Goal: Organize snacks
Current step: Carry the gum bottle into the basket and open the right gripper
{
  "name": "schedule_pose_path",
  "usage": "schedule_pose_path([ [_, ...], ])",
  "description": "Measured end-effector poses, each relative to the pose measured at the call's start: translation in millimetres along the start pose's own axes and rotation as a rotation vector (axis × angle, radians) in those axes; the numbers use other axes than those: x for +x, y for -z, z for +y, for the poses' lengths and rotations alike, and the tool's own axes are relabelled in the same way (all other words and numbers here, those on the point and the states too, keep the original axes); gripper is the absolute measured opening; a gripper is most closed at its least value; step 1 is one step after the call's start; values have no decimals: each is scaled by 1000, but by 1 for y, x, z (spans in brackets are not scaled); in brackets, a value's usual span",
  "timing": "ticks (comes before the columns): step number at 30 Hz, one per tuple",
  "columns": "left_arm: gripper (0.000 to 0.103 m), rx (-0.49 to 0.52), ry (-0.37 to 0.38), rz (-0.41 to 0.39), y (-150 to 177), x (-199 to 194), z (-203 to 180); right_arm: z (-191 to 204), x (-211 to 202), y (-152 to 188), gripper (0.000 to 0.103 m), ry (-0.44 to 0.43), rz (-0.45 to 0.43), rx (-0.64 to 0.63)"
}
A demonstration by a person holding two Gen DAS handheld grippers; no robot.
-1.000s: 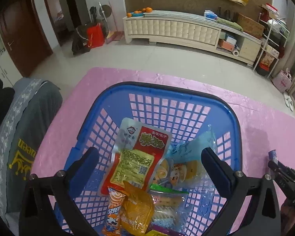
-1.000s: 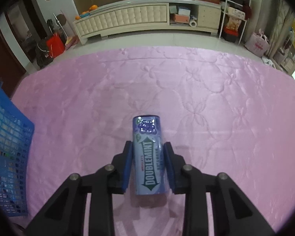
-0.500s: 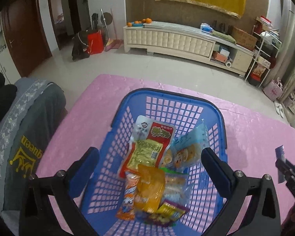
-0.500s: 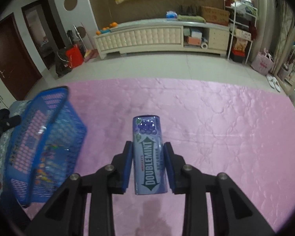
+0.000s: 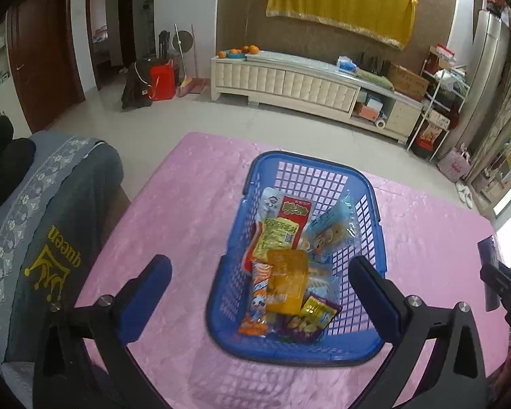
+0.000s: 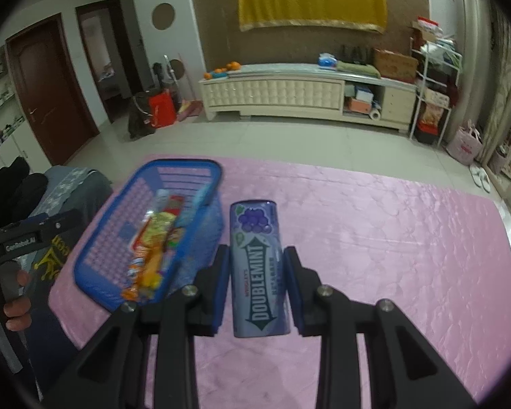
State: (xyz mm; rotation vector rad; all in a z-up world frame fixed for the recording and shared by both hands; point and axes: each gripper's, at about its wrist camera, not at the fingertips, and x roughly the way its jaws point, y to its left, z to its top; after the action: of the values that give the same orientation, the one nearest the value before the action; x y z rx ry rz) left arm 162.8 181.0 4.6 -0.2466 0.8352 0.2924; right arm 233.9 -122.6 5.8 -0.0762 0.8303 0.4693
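The right tool (image 6: pixel 256 279) grips a purple Doublemint gum bottle (image 6: pixel 258 269) between its blue pads, held clear above the pink-covered worktop (image 6: pixel 391 238). The left tool (image 5: pixel 260 293) stands wide open with nothing between its fingers. A blue basket (image 5: pixel 374 204) sits near the worktop's left edge, holding several snack packets (image 5: pixel 282 238), among them a red-and-yellow pouch and an orange one. A hand (image 6: pixel 17 303) grips the left tool's handle.
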Motion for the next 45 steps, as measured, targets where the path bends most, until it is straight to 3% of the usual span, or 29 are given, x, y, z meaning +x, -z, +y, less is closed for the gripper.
schedule_pose_path([
  [9,103,31,2,-36,13,-25,29,53,-9,2,36,-57,-29,-55],
  [22,103,74,34,-74,9,-27,53,113,34,-8,36,-103,33,-146],
  [34,103,12,79,-8,5,22,74,126,88,-16,36,-9,136,-178],
  [45,103,10,90,16,10,30,73,126,108,-17,36,67,160,-226],
])
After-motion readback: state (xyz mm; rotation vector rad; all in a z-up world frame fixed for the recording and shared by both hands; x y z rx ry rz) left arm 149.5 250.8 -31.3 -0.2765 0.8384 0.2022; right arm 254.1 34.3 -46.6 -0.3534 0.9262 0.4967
